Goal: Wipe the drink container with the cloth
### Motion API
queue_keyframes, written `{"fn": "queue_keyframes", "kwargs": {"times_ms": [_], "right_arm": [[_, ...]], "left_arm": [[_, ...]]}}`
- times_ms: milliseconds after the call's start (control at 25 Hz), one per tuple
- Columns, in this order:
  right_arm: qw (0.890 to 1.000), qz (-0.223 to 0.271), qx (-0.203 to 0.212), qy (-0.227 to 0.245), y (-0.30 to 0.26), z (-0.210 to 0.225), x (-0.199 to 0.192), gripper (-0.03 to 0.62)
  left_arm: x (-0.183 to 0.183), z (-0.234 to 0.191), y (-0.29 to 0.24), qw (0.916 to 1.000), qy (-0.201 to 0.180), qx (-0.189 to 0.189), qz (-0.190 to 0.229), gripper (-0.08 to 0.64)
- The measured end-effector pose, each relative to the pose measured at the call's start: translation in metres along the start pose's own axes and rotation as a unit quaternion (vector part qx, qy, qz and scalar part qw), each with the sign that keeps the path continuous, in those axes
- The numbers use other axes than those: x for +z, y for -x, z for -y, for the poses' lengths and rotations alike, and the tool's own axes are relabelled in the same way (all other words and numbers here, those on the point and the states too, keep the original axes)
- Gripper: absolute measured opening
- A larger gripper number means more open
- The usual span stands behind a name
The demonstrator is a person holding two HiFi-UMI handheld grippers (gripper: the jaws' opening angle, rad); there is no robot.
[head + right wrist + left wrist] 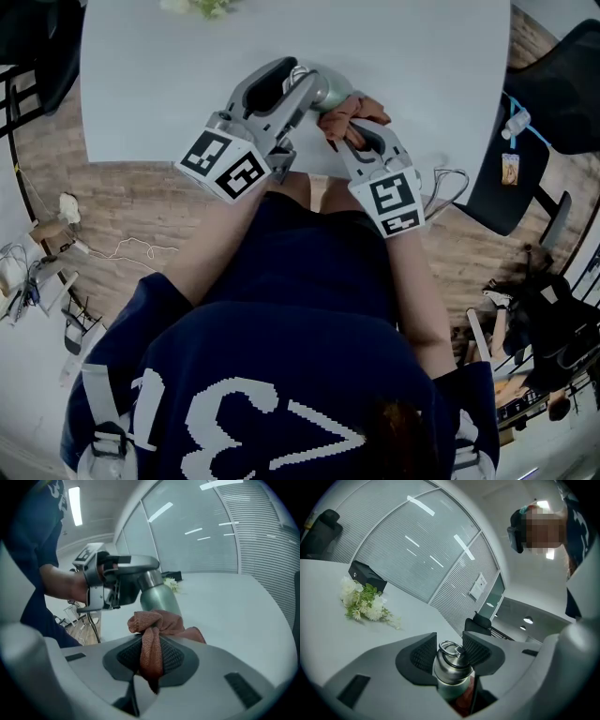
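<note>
Head view: white tabletop (169,84), with both tools over its near edge. The left tool (449,651) is clamped on the neck end of the steel drink container (451,667), which looks to be held tilted above the tabletop. The right tool (151,656) is nearly closed, pinching a fold of reddish cloth (157,623) bunched against the container's body. Risks: hard rubbing could pull the thin fold free, and a sideways push could twist the smooth container in its jaws.

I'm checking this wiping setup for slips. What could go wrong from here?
The left gripper clamps the bottle only near its cap, so wiping pressure might twist it loose. The right gripper pinches just a narrow fold of the cloth; rubbing could tug it free.
</note>
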State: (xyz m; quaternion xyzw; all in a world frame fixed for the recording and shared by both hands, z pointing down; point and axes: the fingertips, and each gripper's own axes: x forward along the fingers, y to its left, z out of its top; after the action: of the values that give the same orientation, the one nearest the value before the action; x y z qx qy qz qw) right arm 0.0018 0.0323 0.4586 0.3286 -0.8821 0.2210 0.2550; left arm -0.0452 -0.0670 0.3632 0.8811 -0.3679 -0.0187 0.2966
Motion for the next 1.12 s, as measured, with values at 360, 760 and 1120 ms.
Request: {"fn": "queue_keyframes", "kwargs": {"times_ms": [360, 760, 1120], "right_arm": [[0.999, 0.016, 0.037, 0.011, -0.001, -0.024, 0.025, 0.081], [0.994, 0.078, 0.075, 0.004, -0.002, -0.049, 0.068, 0.081], [0.997, -0.016, 0.050, -0.062, -0.031, -0.035, 0.004, 0.081]], "left_arm": [[-0.002, 0.006, -0.001, 0.9999, -0.013, -0.003, -0.002, 0.180], [-0.004, 0.008, 0.001, 0.9998, -0.017, -0.001, -0.004, 0.181], [-0.007, 0.016, -0.002, 0.9995, -0.029, -0.009, -0.008, 0.181]]}}
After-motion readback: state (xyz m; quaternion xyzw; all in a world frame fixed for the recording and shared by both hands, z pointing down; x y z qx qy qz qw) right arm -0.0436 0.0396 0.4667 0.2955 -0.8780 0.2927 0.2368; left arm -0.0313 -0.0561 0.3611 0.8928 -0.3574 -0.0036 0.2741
